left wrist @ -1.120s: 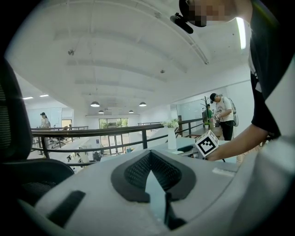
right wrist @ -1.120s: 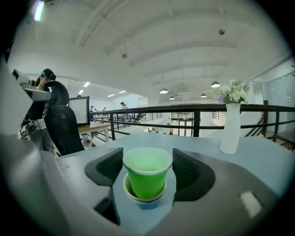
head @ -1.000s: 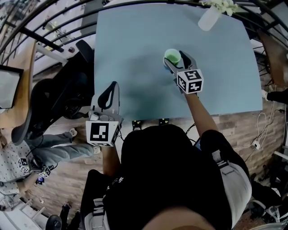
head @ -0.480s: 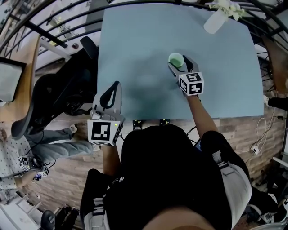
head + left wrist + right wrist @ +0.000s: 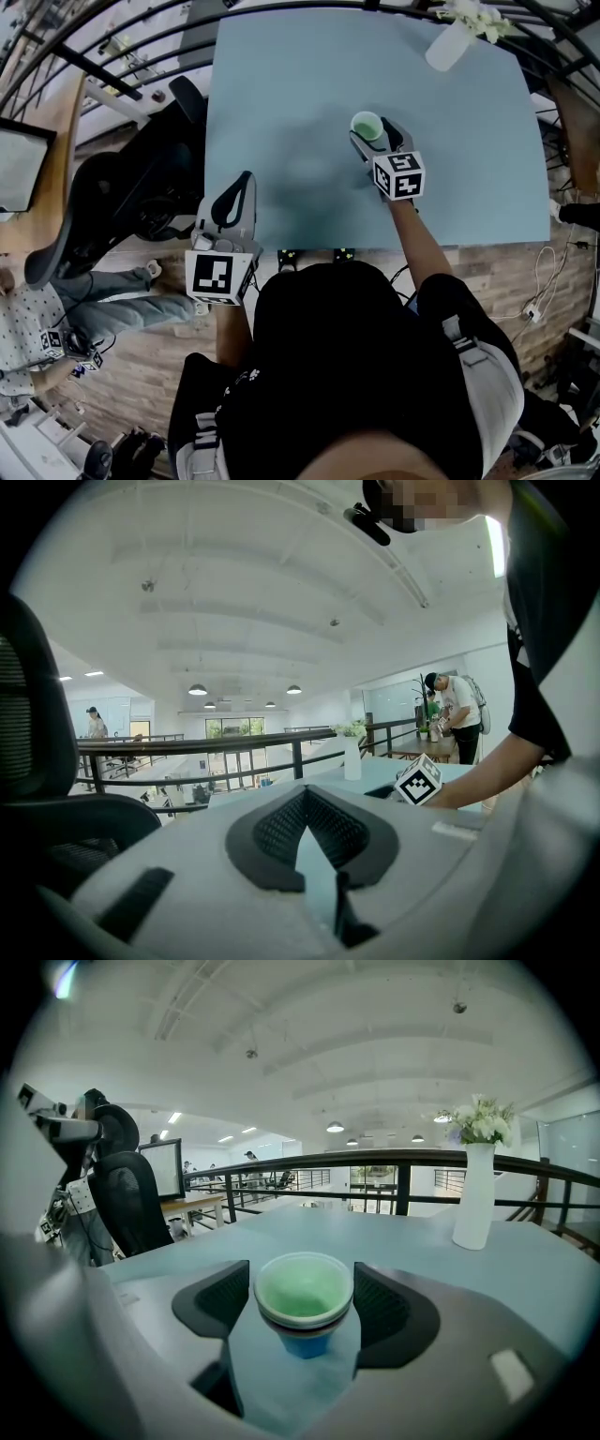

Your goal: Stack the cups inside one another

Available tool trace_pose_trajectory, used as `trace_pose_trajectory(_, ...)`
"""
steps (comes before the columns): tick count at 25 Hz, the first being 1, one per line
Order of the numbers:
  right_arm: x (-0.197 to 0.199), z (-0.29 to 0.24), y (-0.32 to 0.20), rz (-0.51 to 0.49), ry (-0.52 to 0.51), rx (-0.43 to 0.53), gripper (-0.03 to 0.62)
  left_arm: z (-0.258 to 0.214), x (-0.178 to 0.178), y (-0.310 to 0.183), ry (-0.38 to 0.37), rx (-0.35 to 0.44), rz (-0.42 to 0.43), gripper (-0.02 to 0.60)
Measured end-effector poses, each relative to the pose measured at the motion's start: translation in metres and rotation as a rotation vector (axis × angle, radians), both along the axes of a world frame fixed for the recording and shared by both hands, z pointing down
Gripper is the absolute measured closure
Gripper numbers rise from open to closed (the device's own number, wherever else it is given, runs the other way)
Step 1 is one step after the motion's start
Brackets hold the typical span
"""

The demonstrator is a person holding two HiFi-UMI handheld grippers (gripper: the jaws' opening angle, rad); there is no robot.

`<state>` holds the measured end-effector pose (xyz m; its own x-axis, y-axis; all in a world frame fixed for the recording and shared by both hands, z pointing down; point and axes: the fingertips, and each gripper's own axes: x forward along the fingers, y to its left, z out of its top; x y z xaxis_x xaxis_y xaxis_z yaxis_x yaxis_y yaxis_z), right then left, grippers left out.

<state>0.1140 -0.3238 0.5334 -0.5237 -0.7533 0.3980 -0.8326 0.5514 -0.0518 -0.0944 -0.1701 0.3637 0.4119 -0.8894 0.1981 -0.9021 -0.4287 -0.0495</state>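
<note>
Right hand-held gripper [image 5: 373, 134] has sunk slightly. Nested plastic cup stack, green on top, blue at bottom [image 5: 302, 1309], stands on the pale blue bench [image 5: 281, 94] between its spread jaws, unclamped. Left hand-held gripper [image 5: 306, 794] is closed and empty. No loose cups visible, so stacking looks done; only backing off remains.

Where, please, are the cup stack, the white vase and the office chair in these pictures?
cup stack [image 5: 304, 1296]: right gripper view, green inside of the top cup.
white vase [image 5: 472, 1199]: right gripper view, middle of its body.
office chair [image 5: 98, 206]: head view, dark backrest.
</note>
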Motion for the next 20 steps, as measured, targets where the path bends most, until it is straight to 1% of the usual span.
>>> trace_pose_trajectory(5,0.003,-0.019,0.006,0.026,-0.050,0.045,0.247,-0.001,0.002,0.001,-0.006,0.015,0.019,0.597)
trace_pose_trajectory(7,0.005,-0.033,0.010,0.041,-0.088,0.078,0.265,-0.002,0.003,0.000,-0.005,0.022,0.029,0.597)
trace_pose_trajectory(12,0.009,-0.068,0.028,0.059,-0.184,0.158,0.340,-0.001,0.009,-0.001,0.001,0.024,0.056,0.597)
trace_pose_trajectory(16,0.016,-0.087,0.042,0.083,-0.238,0.203,0.422,0.000,0.016,-0.005,0.005,0.025,0.087,0.597)
trace_pose_trajectory(20,0.019,-0.100,0.056,0.098,-0.270,0.234,0.505,0.001,0.022,-0.009,0.008,0.025,0.127,0.597)
